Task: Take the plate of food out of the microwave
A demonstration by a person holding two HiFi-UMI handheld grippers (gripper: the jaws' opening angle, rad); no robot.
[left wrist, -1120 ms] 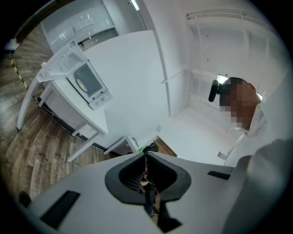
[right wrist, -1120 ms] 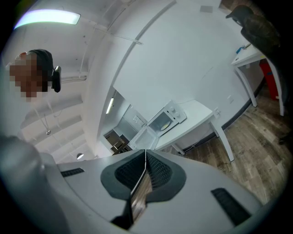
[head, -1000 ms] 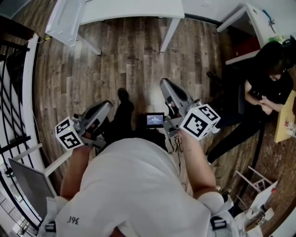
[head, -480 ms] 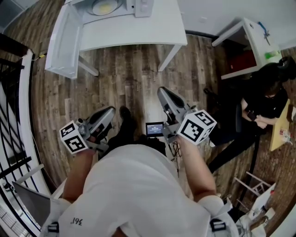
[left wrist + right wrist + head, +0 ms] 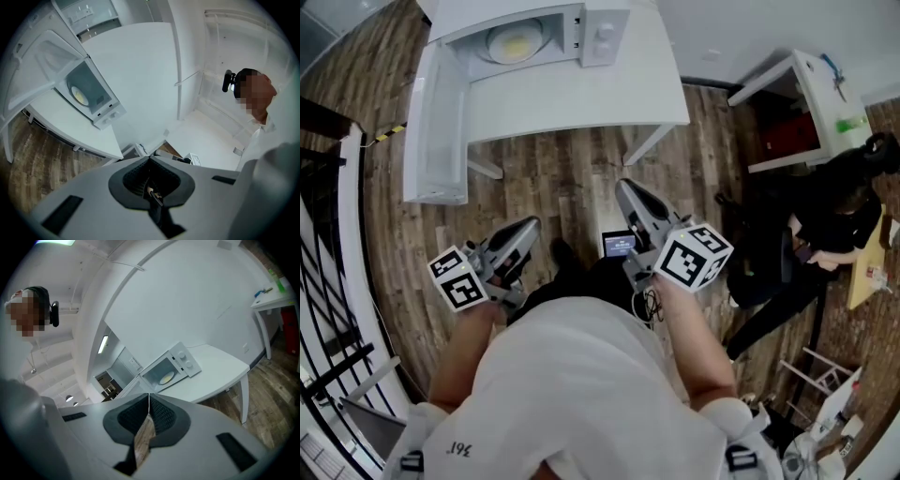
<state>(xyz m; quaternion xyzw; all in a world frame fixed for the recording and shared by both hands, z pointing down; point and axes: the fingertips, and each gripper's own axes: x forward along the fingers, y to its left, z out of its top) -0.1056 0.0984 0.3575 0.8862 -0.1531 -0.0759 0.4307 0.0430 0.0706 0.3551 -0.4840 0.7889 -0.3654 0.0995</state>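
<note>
Head view crops microwave (image 5: 602, 36); left hand-held gripper (image 5: 528, 227), right hand-held gripper (image 5: 625, 187) pressed together.

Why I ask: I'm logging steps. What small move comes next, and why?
Probably step closer to the microwave: its door is open, the plate sits inside, and the left gripper and right gripper, both shut, are short of the table.

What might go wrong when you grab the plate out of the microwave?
1. The microwave door hangs open on the left, so the left hand-held gripper might bump it on the way in.
2. Both sets of jaws are shut. The left one and the right hand-held gripper must open first, or they may just shove the plate deeper.
3. If the plate tilts, the yellow food might slide off.
</note>
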